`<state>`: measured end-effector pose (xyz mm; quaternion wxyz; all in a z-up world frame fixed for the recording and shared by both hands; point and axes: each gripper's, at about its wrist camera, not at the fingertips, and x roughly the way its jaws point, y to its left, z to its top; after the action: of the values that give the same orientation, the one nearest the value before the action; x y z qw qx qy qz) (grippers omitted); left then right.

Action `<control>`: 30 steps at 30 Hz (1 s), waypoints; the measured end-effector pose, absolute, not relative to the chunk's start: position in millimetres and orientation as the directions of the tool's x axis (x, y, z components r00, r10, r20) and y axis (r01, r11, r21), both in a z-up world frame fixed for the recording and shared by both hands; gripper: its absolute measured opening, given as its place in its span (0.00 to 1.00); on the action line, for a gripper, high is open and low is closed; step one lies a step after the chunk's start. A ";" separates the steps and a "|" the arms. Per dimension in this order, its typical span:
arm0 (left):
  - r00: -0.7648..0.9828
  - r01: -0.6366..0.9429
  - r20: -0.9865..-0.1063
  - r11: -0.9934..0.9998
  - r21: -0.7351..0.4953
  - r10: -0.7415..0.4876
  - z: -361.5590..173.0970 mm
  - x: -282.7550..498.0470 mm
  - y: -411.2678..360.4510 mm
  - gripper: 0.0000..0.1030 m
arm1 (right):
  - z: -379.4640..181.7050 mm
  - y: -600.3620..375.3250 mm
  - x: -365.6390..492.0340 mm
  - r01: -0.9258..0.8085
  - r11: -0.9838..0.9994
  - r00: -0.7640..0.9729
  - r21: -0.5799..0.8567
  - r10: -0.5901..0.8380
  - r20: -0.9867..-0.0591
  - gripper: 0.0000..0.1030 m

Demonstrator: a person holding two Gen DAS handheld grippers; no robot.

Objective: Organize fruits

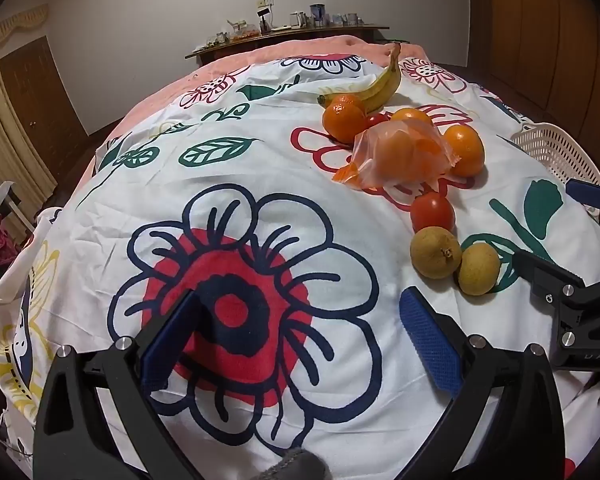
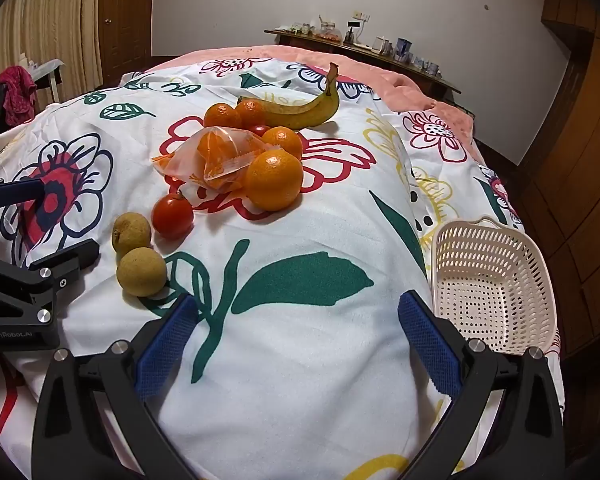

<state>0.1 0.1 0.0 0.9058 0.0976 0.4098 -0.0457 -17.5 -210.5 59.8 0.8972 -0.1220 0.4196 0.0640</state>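
Note:
Fruit lies on a flowered sheet: a banana [image 2: 300, 114] at the back, several oranges [image 2: 274, 180], a clear bag of orange pieces [image 2: 216, 160], a red tomato [image 2: 173, 216] and two brown round fruits [image 2: 141, 271]. They also show in the left wrist view: banana [image 1: 376, 88], bag [image 1: 400, 156], tomato [image 1: 432, 212], brown fruits [image 1: 436, 252]. A cream perforated basket [image 2: 496, 280] stands empty at the right. My left gripper [image 1: 300, 336] is open and empty, left of the brown fruits. My right gripper [image 2: 300, 336] is open and empty, between fruits and basket.
The sheet [image 2: 300, 380] covers a bed with a pink blanket [image 2: 400, 80] behind. A wooden shelf with small jars [image 2: 360, 46] runs along the back wall. Wooden wardrobes [image 2: 580, 140] stand to the right. A red cloth [image 2: 18, 92] hangs at the left.

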 end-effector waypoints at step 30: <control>0.660 0.163 -0.751 0.977 0.141 -0.001 -0.1 0.1 0.1 0.98 | 59.6 -209.7 -17.5 -0.217 0.961 0.641 -0.169 0.010 -0.768 0.95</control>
<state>0.1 0.1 -0.1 0.9057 0.0984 0.4098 -0.0453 -17.5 -209.7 59.6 0.8972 -0.1236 0.4192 0.0634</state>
